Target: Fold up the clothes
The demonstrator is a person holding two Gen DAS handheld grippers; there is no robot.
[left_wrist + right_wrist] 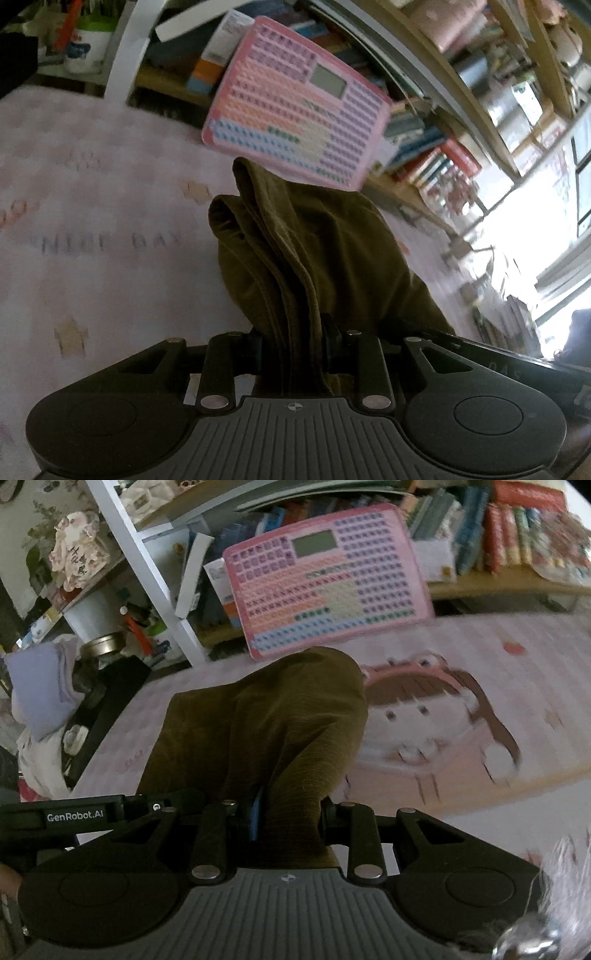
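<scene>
An olive-green corduroy garment [306, 258] hangs bunched in folds above a pale pink patterned sheet [92, 221]. My left gripper [293, 345] is shut on a thick gathered edge of it. In the right wrist view the same olive garment [266, 723] drapes forward over the sheet [498, 672], and my right gripper [290, 821] is shut on another part of its edge. The cloth hides both pairs of fingertips. Both views are blurred by motion.
A pink keyboard-like toy board [295, 107] [328, 590] leans against low bookshelves [498, 535] at the far edge of the sheet. A white shelf post [147, 576] and clutter, including a lilac cloth [40, 686], stand at the left. A bright window [546, 229] is at right.
</scene>
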